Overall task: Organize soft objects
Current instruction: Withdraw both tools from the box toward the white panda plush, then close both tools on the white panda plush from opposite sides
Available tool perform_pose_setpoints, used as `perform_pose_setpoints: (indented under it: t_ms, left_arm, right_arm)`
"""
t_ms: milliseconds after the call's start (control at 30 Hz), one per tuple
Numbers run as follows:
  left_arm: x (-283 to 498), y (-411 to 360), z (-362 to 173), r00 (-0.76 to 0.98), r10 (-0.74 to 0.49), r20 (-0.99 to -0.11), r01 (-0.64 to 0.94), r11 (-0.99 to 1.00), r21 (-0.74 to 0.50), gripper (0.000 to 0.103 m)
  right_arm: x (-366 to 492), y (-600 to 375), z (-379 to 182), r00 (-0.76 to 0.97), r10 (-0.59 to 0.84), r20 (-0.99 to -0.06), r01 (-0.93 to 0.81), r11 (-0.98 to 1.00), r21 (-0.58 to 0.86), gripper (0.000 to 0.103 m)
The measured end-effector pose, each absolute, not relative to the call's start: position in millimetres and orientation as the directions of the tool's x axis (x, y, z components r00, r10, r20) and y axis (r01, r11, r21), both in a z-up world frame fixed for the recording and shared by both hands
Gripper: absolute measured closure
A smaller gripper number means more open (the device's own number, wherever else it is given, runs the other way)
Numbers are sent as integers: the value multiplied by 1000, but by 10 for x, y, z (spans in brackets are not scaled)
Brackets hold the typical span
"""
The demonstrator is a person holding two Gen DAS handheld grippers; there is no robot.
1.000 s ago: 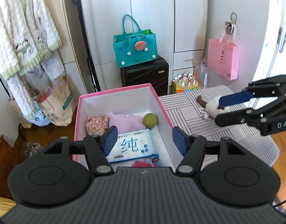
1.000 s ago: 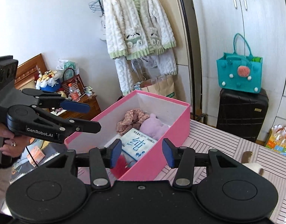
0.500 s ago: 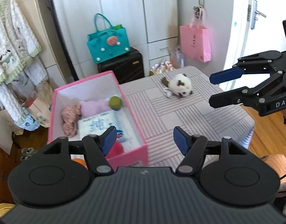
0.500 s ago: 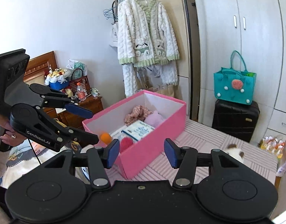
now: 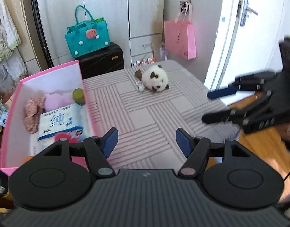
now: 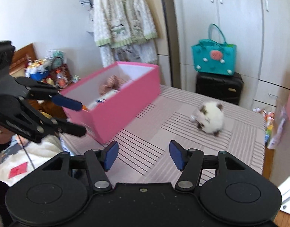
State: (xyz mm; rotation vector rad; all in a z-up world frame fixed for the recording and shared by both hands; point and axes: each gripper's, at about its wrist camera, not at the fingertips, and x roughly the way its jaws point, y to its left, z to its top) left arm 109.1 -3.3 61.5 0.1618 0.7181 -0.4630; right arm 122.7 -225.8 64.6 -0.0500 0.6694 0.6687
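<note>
Right tool (image 6: pixel 144 155) opened wider, empty; panda plush (image 6: pixel 211 118) now nearer.

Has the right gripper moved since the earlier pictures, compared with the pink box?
Yes. The right gripper, its jaws just opening and empty, has swung from facing the pink box toward the panda plush on the striped table.

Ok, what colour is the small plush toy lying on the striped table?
White with dark brown patches; clearest in the left wrist view.

**Rig appearance**

Left gripper (image 5: pixel 146 141): black linkage fingers, blue pads, round silver pivot pins, ribbed grey housing; right gripper (image 6: pixel 144 155): same black build, blue pads, smooth housing with one small centre screw.
</note>
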Motion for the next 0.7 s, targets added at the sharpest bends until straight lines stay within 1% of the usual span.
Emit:
perform_pose_setpoints:
  t_ms: [67, 200, 333, 400, 433, 467, 500, 567, 700]
  left_arm:
    - [1136, -120, 572, 663, -371, -651, 473, 881, -20, 36]
    - [1240, -275, 451, 674, -401, -621, 489, 872, -33, 30]
    - [1378, -468, 290, 692, -408, -596, 489, 872, -30, 29]
    - [1455, -564, 228, 696, -406, -592, 489, 872, -23, 28]
    - [1490, -596, 210, 698, -406, -590, 488, 872, -23, 27]
    - [1534, -640, 184, 698, -413, -585, 493, 870, -26, 25]
    - [1562, -672, 168, 698, -421, -579, 496, 868, -33, 20]
    - [1652, -732, 123, 707, -424, -566, 482, 874, -54, 13]
    - [1850, -862, 30, 693, -439, -572, 483, 872, -84, 13]
  right_arm:
    - [1264, -2320, 498, 597, 538, -595, -565, 809, 163, 36]
    - [1338, -2433, 241, 630, 489, -603, -513, 845, 150, 36]
    - [1372, -2446, 49, 688, 423, -590, -475, 877, 74, 30]
    - [1404, -2448, -16, 699, 417, -581, -469, 880, 67, 29]
    - [1449, -2465, -51, 704, 418, -574, -464, 883, 74, 25]
    - [1478, -2471, -85, 713, 417, -564, -459, 885, 74, 17]
    - [1505, -2477, -118, 726, 408, -554, -450, 891, 66, 15]
    - [1550, -2477, -166, 762, 377, -527, -423, 906, 37, 15]
    - [1661, -2474, -245, 828, 310, -468, -376, 925, -53, 13]
